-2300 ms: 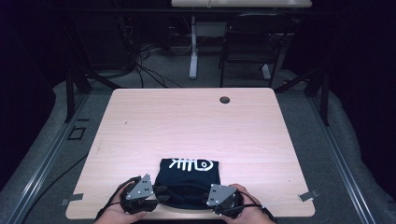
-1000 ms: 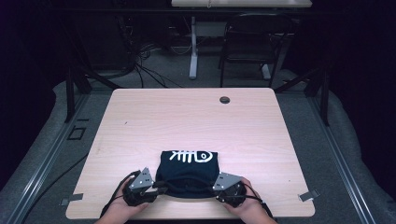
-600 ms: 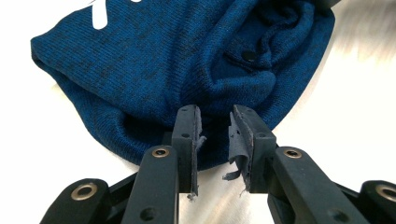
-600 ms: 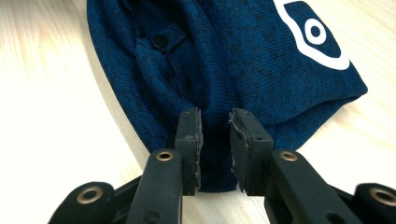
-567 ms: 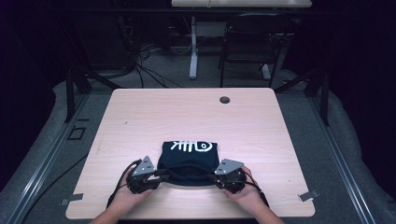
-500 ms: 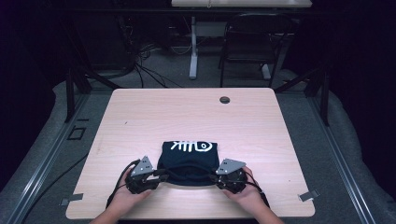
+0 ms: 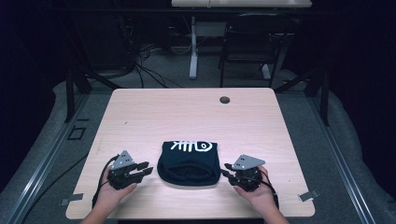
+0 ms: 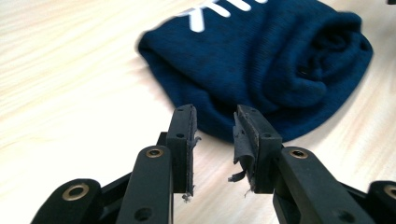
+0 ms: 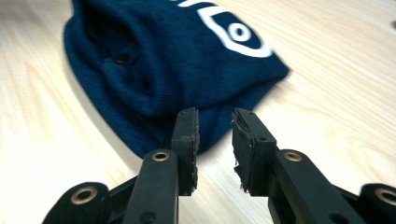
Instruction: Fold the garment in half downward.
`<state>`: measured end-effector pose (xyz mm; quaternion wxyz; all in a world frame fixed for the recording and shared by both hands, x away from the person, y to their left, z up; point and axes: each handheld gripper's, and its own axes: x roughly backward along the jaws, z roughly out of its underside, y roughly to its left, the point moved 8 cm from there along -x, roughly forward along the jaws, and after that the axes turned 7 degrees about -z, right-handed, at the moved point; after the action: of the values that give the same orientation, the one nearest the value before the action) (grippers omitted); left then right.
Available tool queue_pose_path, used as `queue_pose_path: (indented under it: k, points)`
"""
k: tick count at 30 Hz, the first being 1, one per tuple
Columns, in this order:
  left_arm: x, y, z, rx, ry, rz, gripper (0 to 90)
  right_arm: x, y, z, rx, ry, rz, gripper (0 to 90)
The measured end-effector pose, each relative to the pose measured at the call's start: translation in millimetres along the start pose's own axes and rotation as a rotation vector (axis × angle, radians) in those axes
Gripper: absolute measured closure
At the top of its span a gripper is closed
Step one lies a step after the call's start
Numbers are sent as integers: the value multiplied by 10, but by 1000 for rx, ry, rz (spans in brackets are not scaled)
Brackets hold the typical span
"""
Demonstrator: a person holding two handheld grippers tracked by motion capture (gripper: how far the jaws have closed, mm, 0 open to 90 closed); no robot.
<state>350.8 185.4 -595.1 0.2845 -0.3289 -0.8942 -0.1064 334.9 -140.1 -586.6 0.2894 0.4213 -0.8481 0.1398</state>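
Lying near the front edge of the pale wooden worktop (image 7: pixel 140 116), a folded dark navy garment (image 7: pixel 189 161) sits between the two tools with bare wood all round it. Toward the far edge, right of centre, a small round dark grommet (image 7: pixel 224 100) is set into the worktop, well apart from the cloth. Beyond the far edge stand a white desk leg (image 7: pixel 193 51) and a dark chair (image 7: pixel 247 46), with loose cables (image 7: pixel 140 60) on the grey floor. Nothing stands between either tool and the garment.

The garment is a compact bundle, squarish at its far end and rounded at its near end, where the knit fabric bunches into thick rolled folds. Its far part carries a white printed drawing, a line figure with a ringed eye; no letters can be read in it.

The left tool (image 7: pixel 140 171) rests just left of the bundle, its jaws apart with nothing between them, having just been opening. The right tool (image 7: pixel 229 169) lies just right of it, jaws likewise apart and empty. In each gripper view the worn black pads (image 8: pixel 244 135) point at the cloth's edge without touching it.
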Motion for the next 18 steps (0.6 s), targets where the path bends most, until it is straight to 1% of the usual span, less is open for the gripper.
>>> queue_pose_path:
  k: [2,5,8,13,14,16,17,18]
  points:
    - [42,57,3,10,-7,-18,666,49,-50,21,-13,0,20,699]
    - [101,143,44,37,-4,-39,659,121,-117,63,-31,10,55,693]
    - [144,210,78,57,-1,-56,650,185,-186,105,-39,18,95,683]
    - [169,290,96,99,-14,-72,618,264,-305,179,-64,18,141,665]
    - [169,290,96,99,-14,-72,607,268,-333,184,-78,8,148,656]
    - [140,340,124,125,-16,-76,599,272,-395,199,-108,-11,160,635]
    - [140,340,124,125,-16,-76,597,272,-395,199,-108,-11,160,635]
    - [127,360,138,136,-15,-78,595,264,-452,234,-142,-22,176,609]
